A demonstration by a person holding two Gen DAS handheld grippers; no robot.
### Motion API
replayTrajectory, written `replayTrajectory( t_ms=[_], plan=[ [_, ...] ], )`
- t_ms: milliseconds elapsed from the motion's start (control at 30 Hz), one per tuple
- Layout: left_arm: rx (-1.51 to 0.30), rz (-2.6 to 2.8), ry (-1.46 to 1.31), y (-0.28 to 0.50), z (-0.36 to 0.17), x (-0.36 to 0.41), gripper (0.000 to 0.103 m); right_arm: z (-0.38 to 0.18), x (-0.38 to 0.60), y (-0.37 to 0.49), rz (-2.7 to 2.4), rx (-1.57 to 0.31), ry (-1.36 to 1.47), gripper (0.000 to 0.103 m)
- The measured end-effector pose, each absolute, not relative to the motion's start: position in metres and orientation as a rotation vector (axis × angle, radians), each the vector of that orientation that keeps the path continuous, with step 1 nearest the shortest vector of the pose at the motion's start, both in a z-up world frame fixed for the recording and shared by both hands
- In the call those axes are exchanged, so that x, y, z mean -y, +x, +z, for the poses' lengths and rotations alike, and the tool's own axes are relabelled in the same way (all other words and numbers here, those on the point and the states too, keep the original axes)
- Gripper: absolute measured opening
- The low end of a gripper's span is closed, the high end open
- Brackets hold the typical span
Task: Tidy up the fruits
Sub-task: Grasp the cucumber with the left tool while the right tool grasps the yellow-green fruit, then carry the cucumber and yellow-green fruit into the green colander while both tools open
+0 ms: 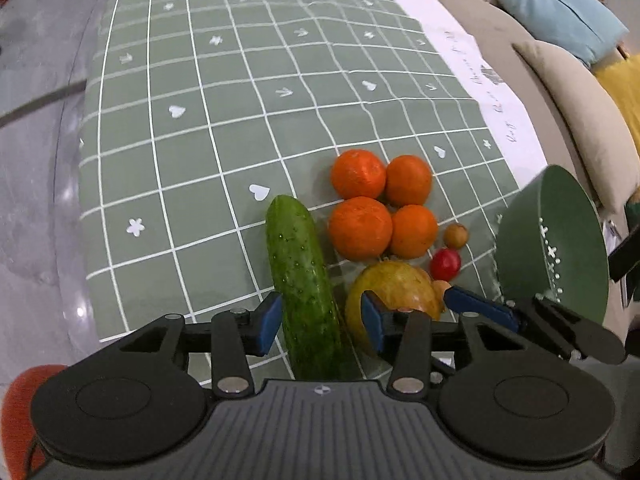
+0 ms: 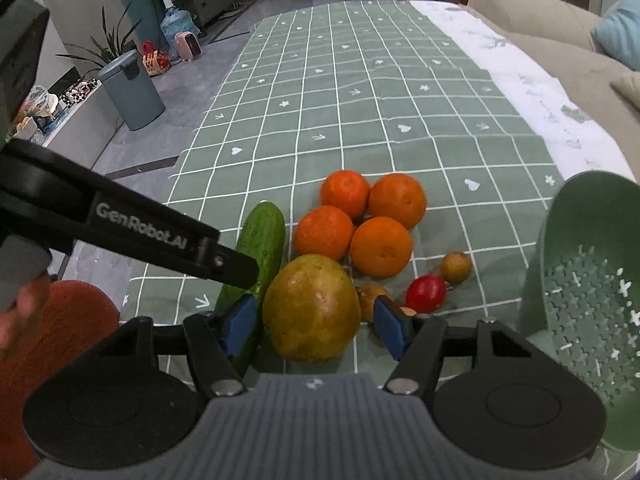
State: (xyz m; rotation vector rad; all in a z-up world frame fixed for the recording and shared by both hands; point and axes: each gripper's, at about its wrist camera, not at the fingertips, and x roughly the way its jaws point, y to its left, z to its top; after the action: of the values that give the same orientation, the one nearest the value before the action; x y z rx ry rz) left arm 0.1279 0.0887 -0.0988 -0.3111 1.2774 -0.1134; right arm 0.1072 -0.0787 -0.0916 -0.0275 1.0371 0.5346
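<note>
Fruits lie in one cluster at the near right of the green checked tablecloth [image 1: 180, 120], all within reach of both grippers.

Count:
- Four oranges [image 2: 380, 246], packed in a two-by-two block with neighbours touching.
- One cucumber [image 1: 298, 256], just left of the oranges, lying lengthwise from near to far.
- One large yellow-green fruit [image 2: 312, 308], near side of the oranges, skin blotched orange-brown.
- One small red fruit [image 2: 426, 292], to the right of the large fruit.
- One small brown round fruit [image 2: 456, 266], just beyond the red one.
- One green colander [image 2: 588, 296], at the right edge of the cloth, its wall pierced with cross-shaped and slot holes.

Hidden or unclear: a further small brown fruit [image 2: 370, 296] sits behind the right pad of the right gripper, and whether another lies beside it cannot be told. The near end of the cucumber is cut off by the gripper body in both views. The colander is cropped by the frame edge.

Left gripper [image 1: 320, 304]: jaws apart, blue pads straddling the cucumber, with a gap showing at the right pad.

Right gripper [image 2: 312, 308]: jaws apart, pads flanking the large yellow-green fruit, with a narrow gap on each side.
</note>
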Motion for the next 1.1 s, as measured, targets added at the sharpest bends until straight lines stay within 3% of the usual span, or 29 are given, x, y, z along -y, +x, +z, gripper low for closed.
replayTrajectory(
  t_ms=[433, 533, 633, 1100],
  plan=[
    [-1.332, -0.061, -0.376, 0.143, -0.125, -0.101, 0.054, -0.107, 0.070, 0.118, 0.540, -1.087, -0.014, 0.059],
    [-1.332, -0.036, -0.386, 0.139, -0.130, -0.103, 0.043, -0.106, 0.067, 0.117, 0.542, -1.072, -0.035, 0.058],
    [-1.314, -0.033, -0.411, 0.133, -0.128, -0.106, 0.042, -0.104, 0.071, 0.113, 0.531, -1.066, -0.025, 0.058],
    [-1.116, -0.084, -0.341, 0.093, -0.052, -0.078, 0.042, -0.048, 0.117, 0.078, 0.485, -0.934, 0.008, 0.057]
  ],
)
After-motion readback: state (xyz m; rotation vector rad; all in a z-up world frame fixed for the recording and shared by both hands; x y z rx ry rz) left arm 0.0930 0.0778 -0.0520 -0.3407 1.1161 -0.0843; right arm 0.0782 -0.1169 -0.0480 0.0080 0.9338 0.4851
